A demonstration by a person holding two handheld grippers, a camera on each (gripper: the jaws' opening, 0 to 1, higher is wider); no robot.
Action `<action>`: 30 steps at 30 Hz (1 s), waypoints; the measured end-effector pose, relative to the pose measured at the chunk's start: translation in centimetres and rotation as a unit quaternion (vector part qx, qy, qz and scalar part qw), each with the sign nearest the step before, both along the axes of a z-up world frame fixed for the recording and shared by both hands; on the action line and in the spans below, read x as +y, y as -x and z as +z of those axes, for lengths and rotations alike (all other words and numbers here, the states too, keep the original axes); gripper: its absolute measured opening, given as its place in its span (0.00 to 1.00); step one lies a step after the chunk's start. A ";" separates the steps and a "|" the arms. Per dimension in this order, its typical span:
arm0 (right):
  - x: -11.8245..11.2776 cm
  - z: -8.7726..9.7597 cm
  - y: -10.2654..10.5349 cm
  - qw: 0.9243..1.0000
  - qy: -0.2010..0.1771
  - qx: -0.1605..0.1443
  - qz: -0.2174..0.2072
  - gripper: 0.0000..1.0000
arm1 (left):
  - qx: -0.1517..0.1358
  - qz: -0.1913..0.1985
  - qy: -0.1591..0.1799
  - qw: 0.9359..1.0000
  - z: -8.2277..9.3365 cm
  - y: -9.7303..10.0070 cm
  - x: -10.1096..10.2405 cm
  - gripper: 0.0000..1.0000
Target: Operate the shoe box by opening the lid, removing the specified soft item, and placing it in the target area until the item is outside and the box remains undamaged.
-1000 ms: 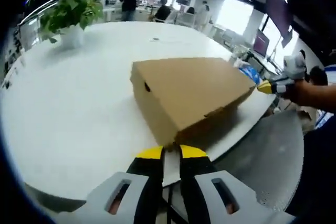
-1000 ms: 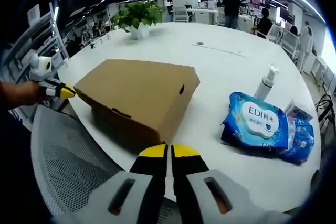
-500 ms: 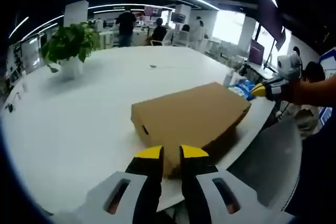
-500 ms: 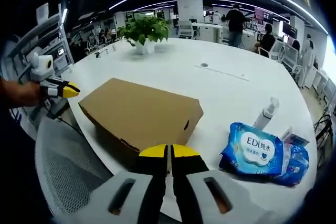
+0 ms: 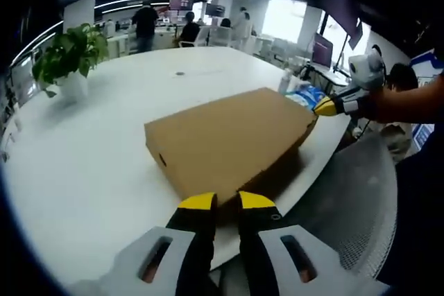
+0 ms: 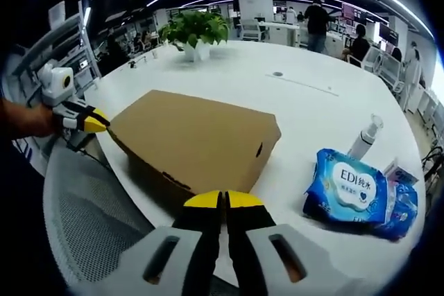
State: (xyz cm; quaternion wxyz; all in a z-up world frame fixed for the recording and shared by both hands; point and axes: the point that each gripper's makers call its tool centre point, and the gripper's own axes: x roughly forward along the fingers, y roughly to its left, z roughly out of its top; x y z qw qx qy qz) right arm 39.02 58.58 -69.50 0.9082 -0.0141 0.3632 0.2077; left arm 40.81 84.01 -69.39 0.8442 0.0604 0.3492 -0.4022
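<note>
A shut brown cardboard shoe box lies flat on the white round table, close to the near edge. At the bottom of the left gripper view my left gripper points at the box's near side, its yellow tips close together and holding nothing. My right gripper comes in from the right, tip at the box's far right corner. In the right gripper view the box sits ahead of my shut right gripper, and the left gripper rests its yellow tip at the box's left corner.
A blue wet-wipe pack and a pump bottle lie right of the box. A potted plant stands at the table's far side. A grey mesh chair is against the near edge. People stand in the background.
Both views have shifted with the hands. Each gripper's yellow tip now sits right at a box corner, where before it hung a little off it. The box lid stays shut.
</note>
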 end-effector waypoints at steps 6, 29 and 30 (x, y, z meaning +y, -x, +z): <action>-0.1 -0.7 0.2 1.000 0.003 0.006 0.002 0.01 | 0.004 -0.001 -0.004 1.000 -0.6 0.1 0.0 0.10; 0.5 -0.1 -0.1 0.999 -0.007 -0.008 0.039 0.32 | -0.033 -0.051 -0.047 0.997 0.1 0.3 0.6 0.36; 0.3 -0.7 0.2 0.999 0.001 0.002 0.044 0.33 | -0.032 -0.055 -0.053 0.997 -0.2 0.4 0.7 0.37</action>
